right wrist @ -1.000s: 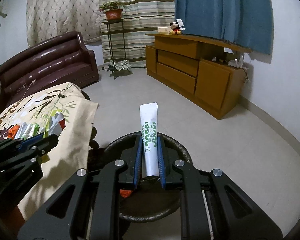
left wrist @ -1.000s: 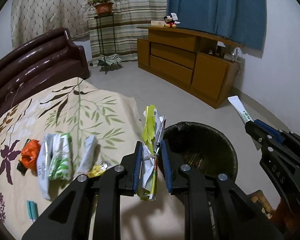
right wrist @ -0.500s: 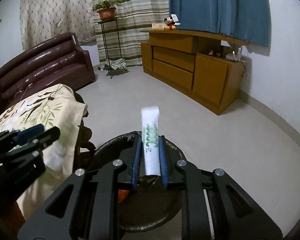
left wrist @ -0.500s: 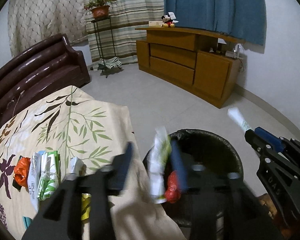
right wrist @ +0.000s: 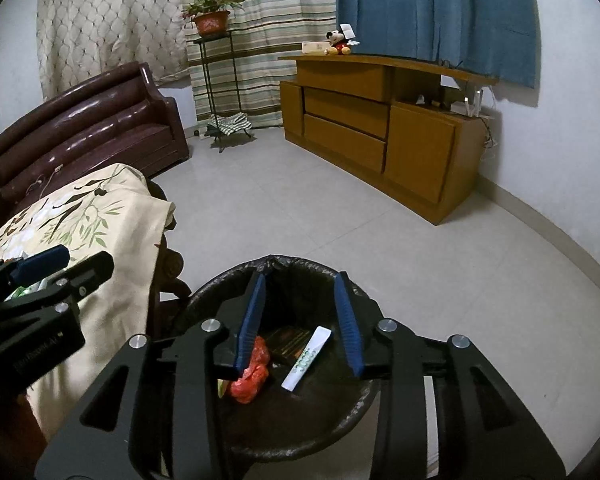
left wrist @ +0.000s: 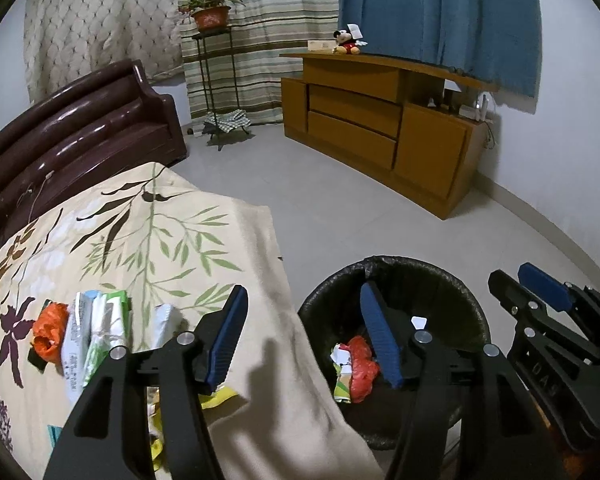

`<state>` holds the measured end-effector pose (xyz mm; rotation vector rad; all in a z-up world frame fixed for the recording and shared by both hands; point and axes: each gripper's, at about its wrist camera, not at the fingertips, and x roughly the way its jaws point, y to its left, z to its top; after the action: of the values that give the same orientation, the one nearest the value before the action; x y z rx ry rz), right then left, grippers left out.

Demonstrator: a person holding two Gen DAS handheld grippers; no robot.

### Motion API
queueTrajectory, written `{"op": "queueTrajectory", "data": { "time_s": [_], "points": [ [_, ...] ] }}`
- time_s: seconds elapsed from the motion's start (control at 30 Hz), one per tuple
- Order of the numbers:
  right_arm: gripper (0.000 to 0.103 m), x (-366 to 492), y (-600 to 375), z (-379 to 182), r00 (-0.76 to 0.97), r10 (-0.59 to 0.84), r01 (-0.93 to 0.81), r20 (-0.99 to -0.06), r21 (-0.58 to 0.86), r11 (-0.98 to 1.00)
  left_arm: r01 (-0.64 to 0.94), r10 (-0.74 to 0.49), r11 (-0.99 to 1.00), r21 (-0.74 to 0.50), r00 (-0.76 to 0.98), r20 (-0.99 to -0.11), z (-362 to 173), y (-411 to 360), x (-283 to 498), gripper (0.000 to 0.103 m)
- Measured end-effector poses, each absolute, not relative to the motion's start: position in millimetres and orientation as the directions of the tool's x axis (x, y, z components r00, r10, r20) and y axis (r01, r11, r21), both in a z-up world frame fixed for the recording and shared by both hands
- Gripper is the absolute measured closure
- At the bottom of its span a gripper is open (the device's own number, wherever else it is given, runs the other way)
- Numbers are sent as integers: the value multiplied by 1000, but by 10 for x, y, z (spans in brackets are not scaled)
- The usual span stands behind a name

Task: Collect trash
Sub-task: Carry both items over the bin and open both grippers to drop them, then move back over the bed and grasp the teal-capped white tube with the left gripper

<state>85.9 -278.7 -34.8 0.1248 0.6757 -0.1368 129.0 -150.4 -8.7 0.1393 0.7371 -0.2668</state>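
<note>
A black-lined trash bin (left wrist: pixel 452 280) (right wrist: pixel 300 432) stands on the floor beside the table. Inside it lie a red wrapper (right wrist: pixel 252 372) (left wrist: pixel 362 368), a white-green tube (right wrist: pixel 306 358) and a yellow-green wrapper (left wrist: pixel 342 388). My left gripper (left wrist: pixel 302 312) is open and empty, one finger over the table edge, one over the bin. My right gripper (right wrist: pixel 300 312) is open and empty above the bin. On the floral tablecloth (left wrist: pixel 140 240) lie an orange wrapper (left wrist: pixel 50 330), white-green packets (left wrist: pixel 100 332) and a yellow wrapper (left wrist: pixel 218 396).
A brown sofa (left wrist: pixel 72 140) stands behind the table. A wooden cabinet (left wrist: pixel 380 128) with a plush toy (left wrist: pixel 346 42) stands along the far wall. A plant stand (left wrist: pixel 216 80) is by the striped curtain. Grey tiled floor (right wrist: pixel 360 208) lies between them.
My left gripper moved right over the bin, opened and dropped its yellow-green wrapper bundle. My right gripper opened and dropped the white-green tube into the bin.
</note>
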Motion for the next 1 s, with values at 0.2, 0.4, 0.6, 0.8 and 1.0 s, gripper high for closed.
{"op": "queueTrajectory", "data": {
  "time_s": [0.2, 0.4, 0.6, 0.8, 1.0],
  "points": [
    [60, 780, -2623, -301, 774, -60, 139, -630, 78, 987, 266, -174, 963, 33, 717, -675, -23, -1286, 1187, 45],
    [60, 701, -2368, -281, 770, -18, 91, -638, 82, 992, 212, -125, 976, 46, 725, -678, -13, -917, 1043, 45],
    [60, 636, -2065, -266, 762, 26, 31, -647, 77, 997, 140, -69, 989, 50, 727, -683, -24, -531, 913, 45],
    [60, 558, -1757, -242, 758, 64, -29, -649, 64, 998, 89, -33, 995, 48, 731, -682, -9, -222, 773, 45],
    [60, 498, -1507, -238, 748, 94, -78, -657, 53, 996, 51, -9, 998, 41, 717, -697, -74, 26, 663, 45]
  ]
}}
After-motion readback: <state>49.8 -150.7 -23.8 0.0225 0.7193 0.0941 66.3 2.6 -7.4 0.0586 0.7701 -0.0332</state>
